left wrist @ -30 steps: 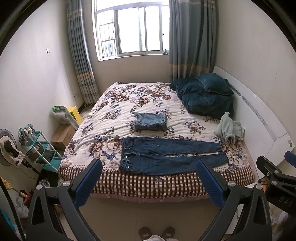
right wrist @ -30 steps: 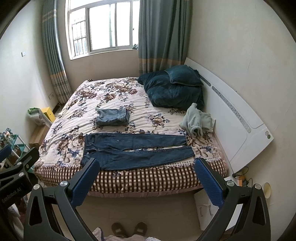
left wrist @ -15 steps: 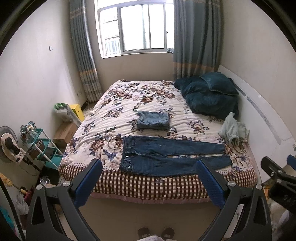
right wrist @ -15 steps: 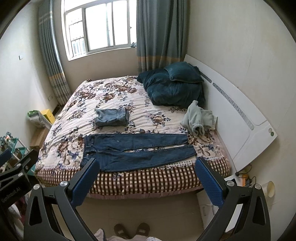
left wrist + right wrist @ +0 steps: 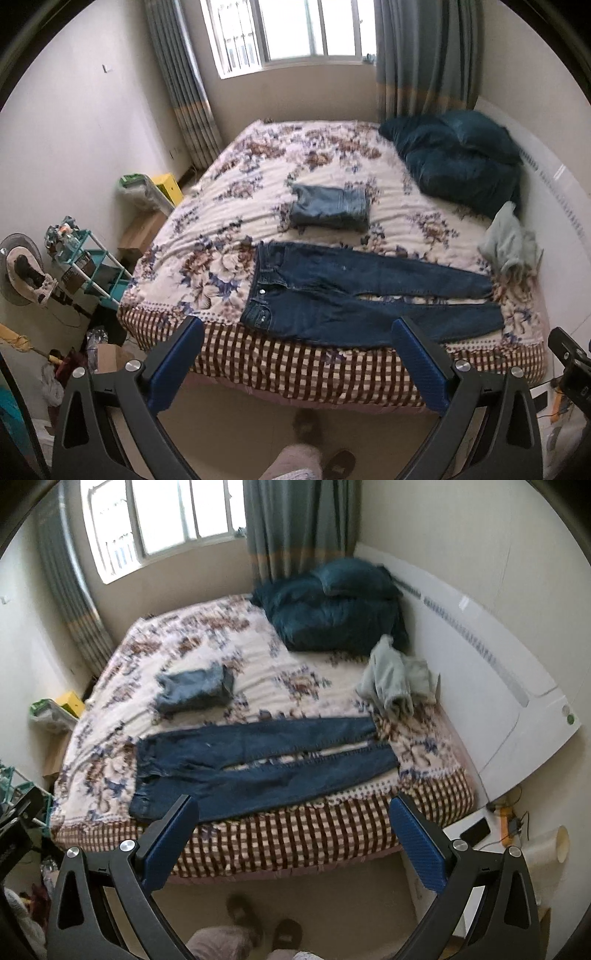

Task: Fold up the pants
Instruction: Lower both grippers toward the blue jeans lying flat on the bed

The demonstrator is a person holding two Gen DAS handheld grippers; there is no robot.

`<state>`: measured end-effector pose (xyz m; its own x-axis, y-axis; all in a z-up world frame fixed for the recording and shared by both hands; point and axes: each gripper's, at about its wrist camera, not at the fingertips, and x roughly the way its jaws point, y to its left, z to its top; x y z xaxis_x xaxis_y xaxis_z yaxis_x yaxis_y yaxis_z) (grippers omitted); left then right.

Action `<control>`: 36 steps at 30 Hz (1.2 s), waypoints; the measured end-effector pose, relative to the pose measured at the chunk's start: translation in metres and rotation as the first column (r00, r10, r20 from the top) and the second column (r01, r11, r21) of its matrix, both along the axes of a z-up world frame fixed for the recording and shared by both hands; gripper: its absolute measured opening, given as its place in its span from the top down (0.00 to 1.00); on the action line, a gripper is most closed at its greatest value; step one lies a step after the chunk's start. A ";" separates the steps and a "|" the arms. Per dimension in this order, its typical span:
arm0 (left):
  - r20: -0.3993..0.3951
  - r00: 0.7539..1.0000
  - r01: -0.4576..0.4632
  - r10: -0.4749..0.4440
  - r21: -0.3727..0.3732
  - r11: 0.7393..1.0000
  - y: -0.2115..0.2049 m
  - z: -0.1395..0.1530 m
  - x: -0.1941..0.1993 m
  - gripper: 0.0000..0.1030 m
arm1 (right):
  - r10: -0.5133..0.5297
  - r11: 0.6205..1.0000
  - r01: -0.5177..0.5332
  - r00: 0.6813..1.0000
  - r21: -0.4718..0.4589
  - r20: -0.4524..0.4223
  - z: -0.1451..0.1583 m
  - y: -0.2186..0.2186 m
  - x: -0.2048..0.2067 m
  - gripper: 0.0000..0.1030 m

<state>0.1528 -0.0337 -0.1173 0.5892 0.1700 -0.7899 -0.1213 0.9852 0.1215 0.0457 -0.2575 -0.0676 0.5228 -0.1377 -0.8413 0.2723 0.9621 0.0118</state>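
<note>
Across the floral bed's [image 5: 332, 155] near edge, dark blue denim jeans [image 5: 362, 295] lay lengthwise, waistband nearer the left gripper [image 5: 295, 354]; right gripper [image 5: 291, 830] faced the hems, fingers on both spread, empty.

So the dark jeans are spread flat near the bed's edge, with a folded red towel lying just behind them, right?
Not quite. The dark jeans do lie spread flat near the edge of the bed, but what lies just behind them is a folded pair of lighter blue jeans, not a red towel. The left wrist view shows it clearly.
</note>
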 end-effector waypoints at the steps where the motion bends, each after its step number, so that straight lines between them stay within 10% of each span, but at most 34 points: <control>1: -0.017 1.000 0.000 0.000 0.005 1.000 -0.001 -0.007 0.010 0.00 | -0.011 1.000 0.011 1.000 0.004 -0.021 -0.015 -0.005 0.014 0.00; 22: -0.325 0.941 0.100 -0.094 0.004 0.995 0.012 -0.220 0.315 0.00 | -0.058 0.998 0.059 0.939 -0.008 -0.340 -0.267 -0.001 0.338 0.00; 30: -0.549 0.815 0.244 -0.185 0.036 0.969 0.014 -0.366 0.407 0.01 | 0.138 0.983 -0.181 0.850 -0.036 -0.508 -0.409 0.038 0.462 0.00; 36: -0.638 0.694 0.412 -0.335 -0.030 0.911 0.004 -0.427 0.454 0.07 | 0.307 0.917 -0.400 0.703 0.000 -0.642 -0.497 0.063 0.525 0.00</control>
